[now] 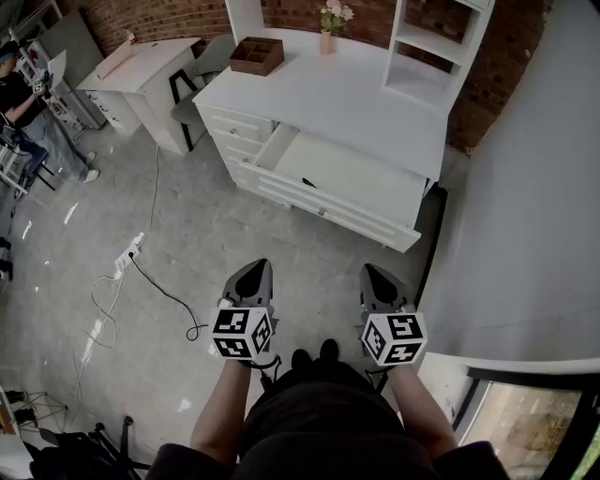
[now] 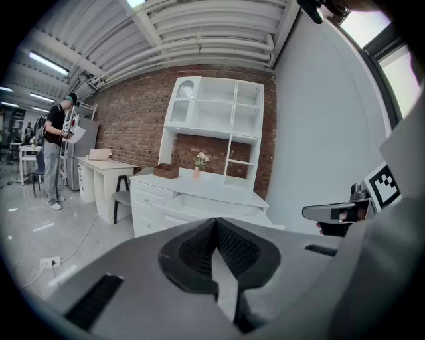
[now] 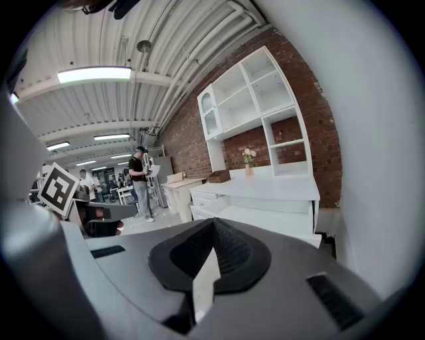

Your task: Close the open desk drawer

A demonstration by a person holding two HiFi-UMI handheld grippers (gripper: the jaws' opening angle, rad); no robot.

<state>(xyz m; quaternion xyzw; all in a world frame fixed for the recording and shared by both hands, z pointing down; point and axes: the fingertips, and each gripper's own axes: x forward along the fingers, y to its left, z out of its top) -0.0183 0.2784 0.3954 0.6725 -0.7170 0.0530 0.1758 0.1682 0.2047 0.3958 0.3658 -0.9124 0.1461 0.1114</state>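
A white desk [image 1: 328, 94] stands against the brick wall, and its wide top drawer [image 1: 352, 176] is pulled far out, showing a pale, nearly bare inside. The drawer front [image 1: 323, 212] faces me. My left gripper [image 1: 251, 279] and right gripper [image 1: 380, 284] hang side by side over the floor, well short of the drawer and touching nothing. Both are shut with nothing between the jaws. The left gripper view shows the left gripper [image 2: 214, 223] aimed at the desk [image 2: 192, 189]. In the right gripper view the right gripper [image 3: 214, 223] points at the open drawer [image 3: 265, 216].
A power strip [image 1: 129, 251] and a black cable [image 1: 164, 295] lie on the floor at left. A wooden box [image 1: 257, 54] and a flower vase [image 1: 327, 26] sit on the desk. A second desk [image 1: 141, 70] and a person [image 1: 23, 112] are far left; a white wall [image 1: 525, 187] is at right.
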